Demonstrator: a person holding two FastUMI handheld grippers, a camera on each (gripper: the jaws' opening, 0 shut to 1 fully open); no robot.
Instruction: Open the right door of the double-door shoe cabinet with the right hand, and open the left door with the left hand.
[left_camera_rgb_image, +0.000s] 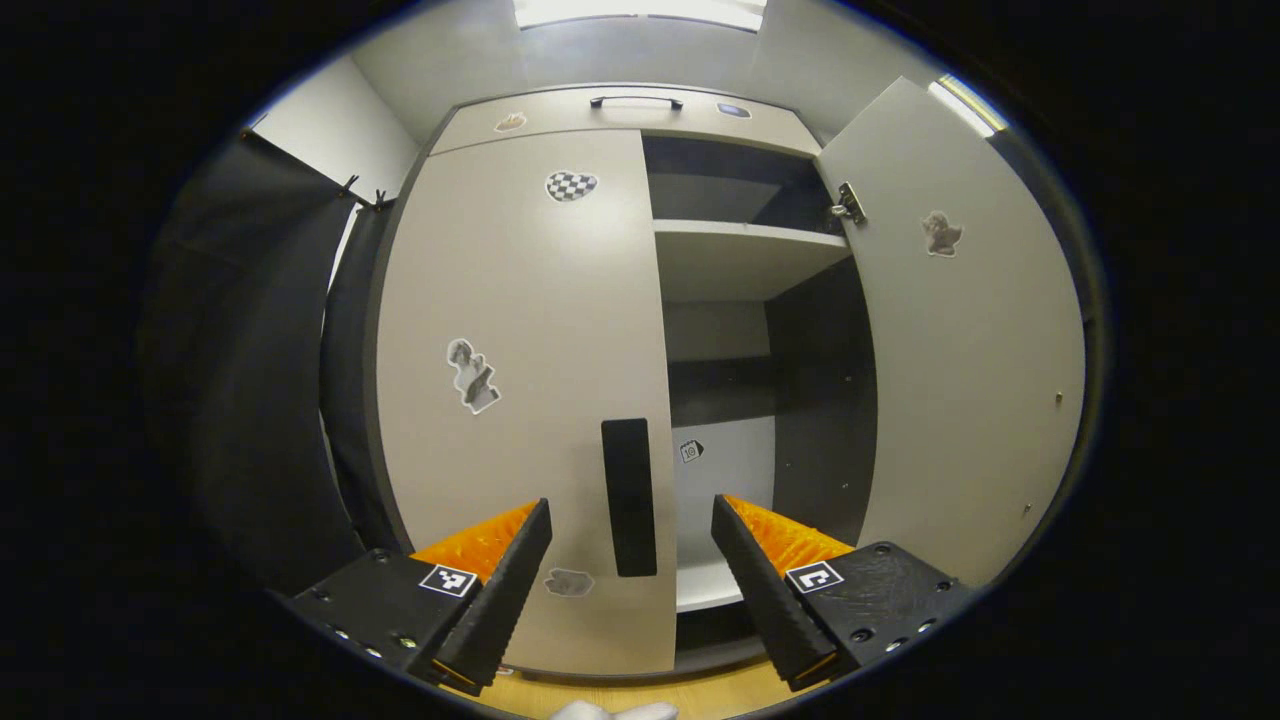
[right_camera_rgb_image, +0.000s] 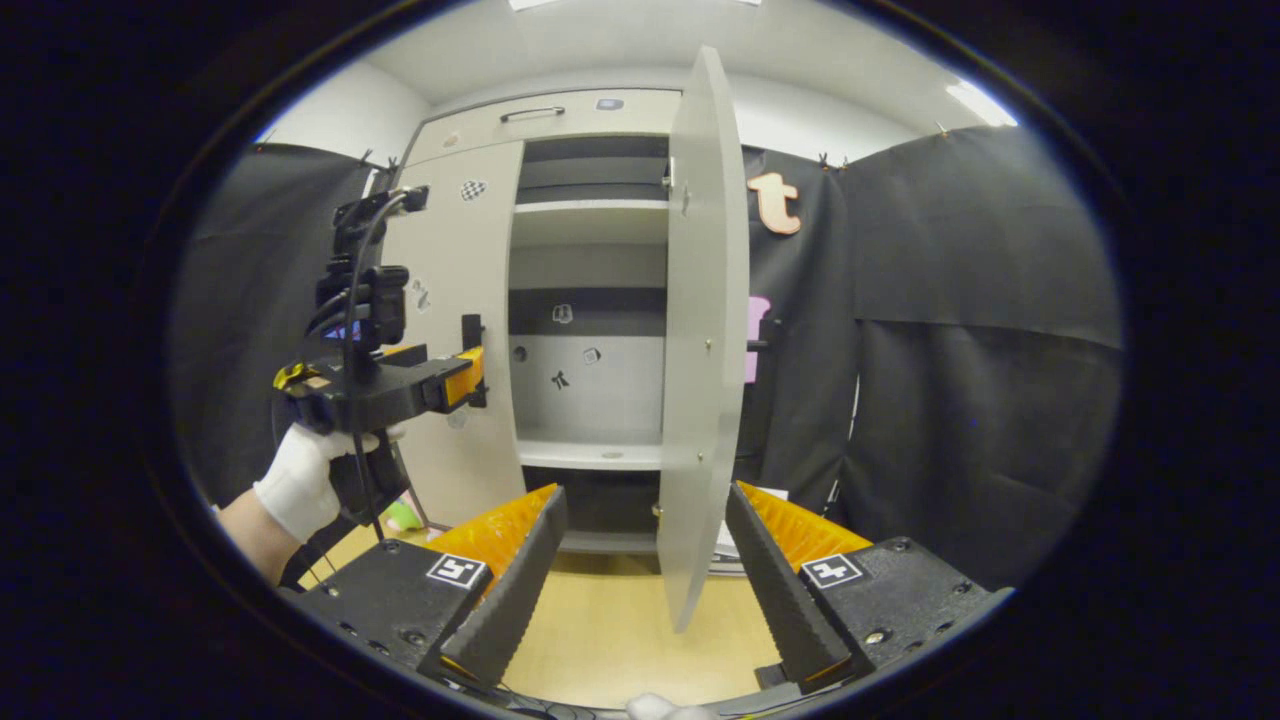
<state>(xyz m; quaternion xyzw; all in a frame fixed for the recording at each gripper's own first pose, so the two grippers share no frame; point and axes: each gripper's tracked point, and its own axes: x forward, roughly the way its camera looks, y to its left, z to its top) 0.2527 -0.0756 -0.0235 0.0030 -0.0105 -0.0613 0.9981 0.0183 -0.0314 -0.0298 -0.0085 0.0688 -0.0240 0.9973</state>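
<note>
The shoe cabinet's left door (left_camera_rgb_image: 520, 380) is closed, with a black vertical handle (left_camera_rgb_image: 628, 497) near its right edge. My left gripper (left_camera_rgb_image: 632, 510) is open, its fingers on either side of that handle, close in front of it. The right door (left_camera_rgb_image: 970, 370) is swung wide open. In the right gripper view the right door (right_camera_rgb_image: 705, 340) stands edge-on between the spread fingers of my open right gripper (right_camera_rgb_image: 648, 495), neither finger pressing on it. A white-gloved hand (right_camera_rgb_image: 300, 480) holds the left gripper (right_camera_rgb_image: 475, 375) at the left door's handle (right_camera_rgb_image: 470, 330).
Inside the cabinet are pale shelves (left_camera_rgb_image: 745, 235) and a dark side wall. A top drawer with a black handle (left_camera_rgb_image: 636, 101) sits above the doors. Black cloth (right_camera_rgb_image: 960, 380) hangs on both sides. The floor (right_camera_rgb_image: 620, 620) is light wood.
</note>
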